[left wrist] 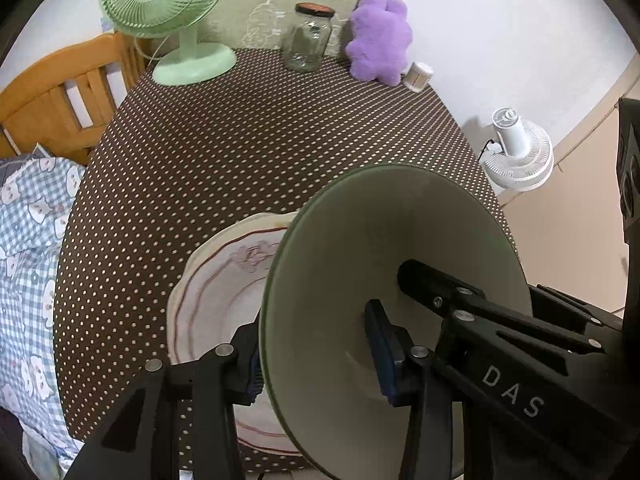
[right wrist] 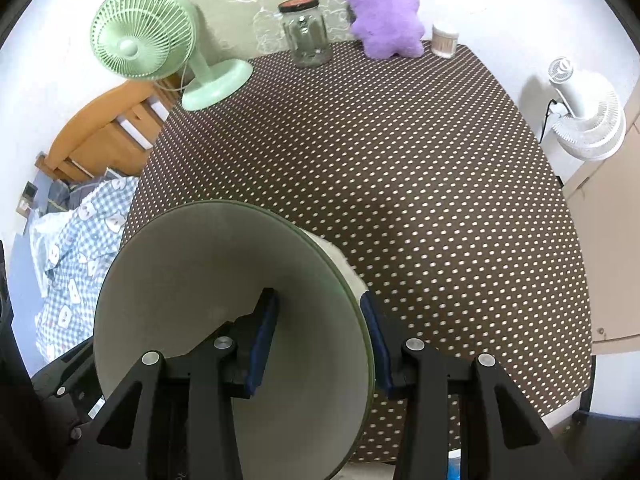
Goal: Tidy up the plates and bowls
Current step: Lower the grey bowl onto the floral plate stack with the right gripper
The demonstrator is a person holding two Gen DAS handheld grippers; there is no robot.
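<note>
A large pale green plate (left wrist: 380,240) hangs above the dotted table, held at opposite rims by both grippers. My left gripper (left wrist: 318,360) is shut on its left rim, one blue pad under the edge and one inside. In the right wrist view, my right gripper (right wrist: 320,344) is shut on the right rim of the same green plate (right wrist: 192,264). The right gripper's black finger (left wrist: 440,292) also shows inside the plate in the left wrist view. Below lies a white plate with red-brown rings (left wrist: 216,292), half hidden; only a white sliver of that plate (right wrist: 340,264) shows in the right wrist view.
The table (right wrist: 420,184) has a brown cloth with white dots. At its far edge stand a green fan (left wrist: 176,20), a glass jar (left wrist: 308,40), a purple plush toy (left wrist: 378,40) and a small round tub (left wrist: 418,76). A white fan (left wrist: 518,152) stands on the right; a wooden frame (left wrist: 60,92) and checked bedding (left wrist: 28,240) lie left.
</note>
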